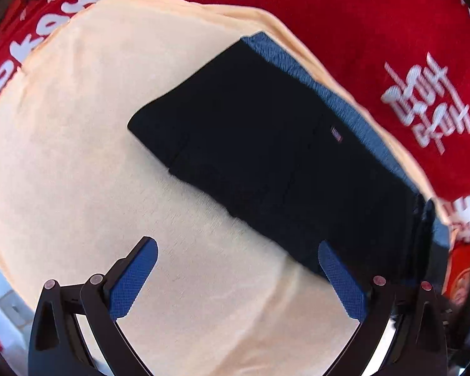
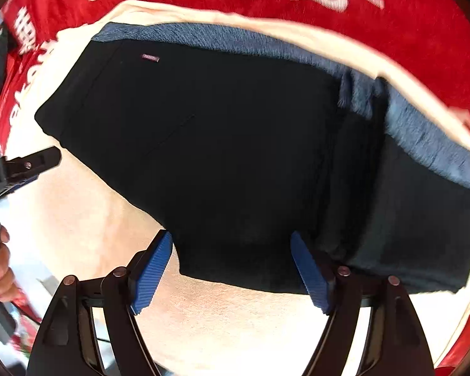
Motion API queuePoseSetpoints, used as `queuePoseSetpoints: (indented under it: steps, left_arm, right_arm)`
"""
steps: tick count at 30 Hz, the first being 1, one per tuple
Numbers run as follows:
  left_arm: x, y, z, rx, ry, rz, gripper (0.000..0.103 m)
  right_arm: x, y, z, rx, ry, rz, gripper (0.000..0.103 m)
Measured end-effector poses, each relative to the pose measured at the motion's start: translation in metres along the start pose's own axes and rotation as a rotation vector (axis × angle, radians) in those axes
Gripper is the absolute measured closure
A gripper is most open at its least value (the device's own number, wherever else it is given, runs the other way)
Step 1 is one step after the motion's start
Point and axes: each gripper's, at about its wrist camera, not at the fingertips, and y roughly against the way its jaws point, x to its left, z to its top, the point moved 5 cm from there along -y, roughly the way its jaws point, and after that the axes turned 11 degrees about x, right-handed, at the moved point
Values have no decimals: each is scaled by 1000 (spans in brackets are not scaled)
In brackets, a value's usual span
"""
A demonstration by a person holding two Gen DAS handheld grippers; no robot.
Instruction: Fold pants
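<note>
Lying folded on peach towel (image 1: 78,156), black pants (image 1: 266,156); L tongs (image 1: 238,250) & R tongs (image 2: 232,244) wide, empty.

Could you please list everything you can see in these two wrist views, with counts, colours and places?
Pants: one, black, folded into a compact shape, lying on the cream cloth.
Small label: one, dark red, on the pants near their far edge.
Blue fleece fabric: one strip, showing along the pants' far edge.
Cream cloth: one, spread under the pants.
Red cloth: one, white lettering, beneath and beyond the cream cloth.
Left tool: one, black with blue pads, open above the cream cloth.
Right tool: one, same colours, open at the pants' near edge.
</note>
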Motion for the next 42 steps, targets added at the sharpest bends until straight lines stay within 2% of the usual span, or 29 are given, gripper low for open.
queuePoseSetpoints:
  steps: [4,10,15,22,24,26,28,31,33,35,36,37,39,40,41,42]
  left_arm:
    - [4,0,9,-29,35,-91,0]
    - [13,-11,17,-22,127,-278,0]
    - [11,-14,24,-51,143,-416,0]
    - [2,-20,40,-86,156,-498,0]
    - [1,-10,41,-104,157,-526,0]
    - [-9,2,44,-144,113,-556,0]
    - [-16,-2,48,-152,80,-514,0]
    - [-9,-26,56,-86,141,-449,0]
    - [-9,-26,59,-104,167,-450,0]
    - [-17,-26,60,-93,156,-385,0]
    - [-20,-25,61,-95,141,-343,3]
    - [-24,-24,61,-106,127,-284,9]
    - [-27,-24,61,-115,91,-166,41]
    - [-29,-22,61,-125,56,-105,49]
    - [-32,-19,60,-143,13,-58,61]
    - [-36,-15,59,-165,-44,-23,64]
  right_arm:
    - [-6,1,1,5,-50,50,22]
    - [-1,-3,-6,12,26,-10,22]
    - [-2,-2,-5,13,26,-6,22]
    - [6,-5,-11,4,32,-9,22]
    - [5,-7,-11,3,34,-9,22]
    - [6,-7,-11,2,31,-8,22]
    - [7,-7,-12,-1,31,-8,22]
    - [7,-7,-12,2,32,-8,22]
    - [6,-7,-11,2,32,-6,22]
    - [4,-4,-9,7,30,6,22]
    - [3,-1,-9,9,25,14,22]
    - [2,2,-8,10,17,23,22]
    - [-1,17,-4,-9,2,51,22]
    - [-2,25,-2,-23,-1,62,22]
    - [-3,36,1,-42,-3,73,22]
    - [-5,48,6,-61,-7,88,22]
